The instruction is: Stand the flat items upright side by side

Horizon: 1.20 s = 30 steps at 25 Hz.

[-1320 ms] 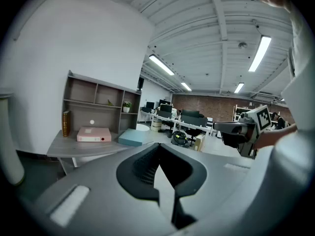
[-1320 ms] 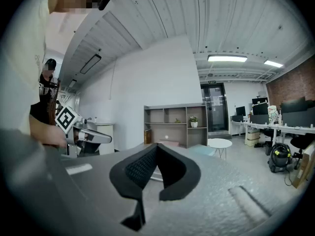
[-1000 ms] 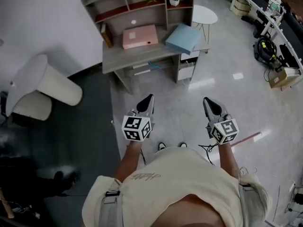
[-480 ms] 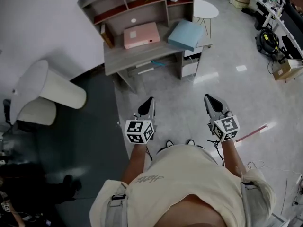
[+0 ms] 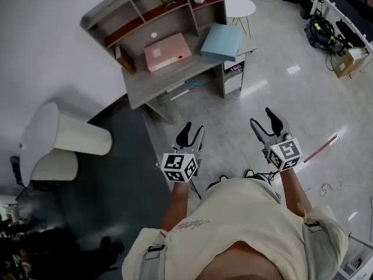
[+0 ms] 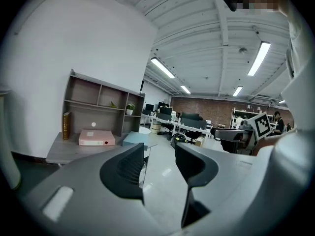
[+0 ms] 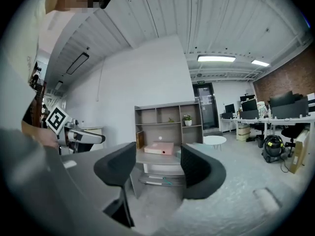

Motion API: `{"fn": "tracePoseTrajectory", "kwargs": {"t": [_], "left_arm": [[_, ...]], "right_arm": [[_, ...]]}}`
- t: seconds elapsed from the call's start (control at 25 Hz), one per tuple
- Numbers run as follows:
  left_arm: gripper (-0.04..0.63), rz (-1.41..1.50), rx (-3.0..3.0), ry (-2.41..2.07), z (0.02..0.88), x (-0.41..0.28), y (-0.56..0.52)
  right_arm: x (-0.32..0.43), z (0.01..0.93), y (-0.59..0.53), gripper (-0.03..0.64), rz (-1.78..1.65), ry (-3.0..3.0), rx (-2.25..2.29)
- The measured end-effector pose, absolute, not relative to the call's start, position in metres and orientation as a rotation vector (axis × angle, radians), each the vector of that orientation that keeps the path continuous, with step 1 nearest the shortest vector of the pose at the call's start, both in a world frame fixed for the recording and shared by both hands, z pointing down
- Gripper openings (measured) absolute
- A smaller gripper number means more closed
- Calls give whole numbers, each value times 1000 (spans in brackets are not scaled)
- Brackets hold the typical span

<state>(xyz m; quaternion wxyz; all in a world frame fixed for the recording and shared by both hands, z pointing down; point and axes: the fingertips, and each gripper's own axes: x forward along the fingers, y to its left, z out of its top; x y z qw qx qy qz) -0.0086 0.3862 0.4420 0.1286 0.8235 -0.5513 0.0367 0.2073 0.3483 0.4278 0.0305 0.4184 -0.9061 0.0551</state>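
Holding both claws out ahead of me, I've got nothing in either. The left claw (image 6: 158, 154) has just been opening and stands part-open, w/ only floor showing btwn its jaws. The right claw (image 7: 157, 159) has just been opening too, part-open and empty. Both are well apart from the work.

The task's things are ahead on the desk (image 5: 152, 85). The pink file (image 5: 168, 51) lies flat on the desktop below the shelves (image 5: 152, 17). The blue file (image 5: 221, 41) lies flat at the desk's right end, near the pink one but not touching it, far as I can tell.

What could go wrong, imo:
- The blue file looks to hang a little past the desk edge. A clumsy nudge could tip it onto the floor.
- Both files lie flat, so a jaw has to get under an edge. Pushing instead of lifting would prob just slide them toward the brown book (image 5: 121, 60) or off the front.
- Stood on end w/o support, a file may topple. The 2nd could knock the 1st over if set down hard.
- The shelves sit low over the desk, so a file swung upright could catch on them.
- There's a cable (image 5: 261, 177) on the floor by my feet, and a striped stick (image 5: 320, 149) lies near. Both are trip risks on the walk in.

Writing: none I can read. The marker cubes carry only black-and-white square patterns. The pink file has a pale label, too small to read, and the print on my shirt is too blurred.
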Motion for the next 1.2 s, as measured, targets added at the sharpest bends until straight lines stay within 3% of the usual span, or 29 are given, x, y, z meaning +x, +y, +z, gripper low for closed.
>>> {"fn": "tracePoseTrajectory", "kwargs": {"t": [0.68,1.2], "left_arm": [[225,125,2349,-1496,478,-11,357],[215,134,2371,-1501,453,13,214]], "right_arm": [[197,457,317,278,257,-2717,1296],[214,462,171,278,285,-2768,1252]]}}
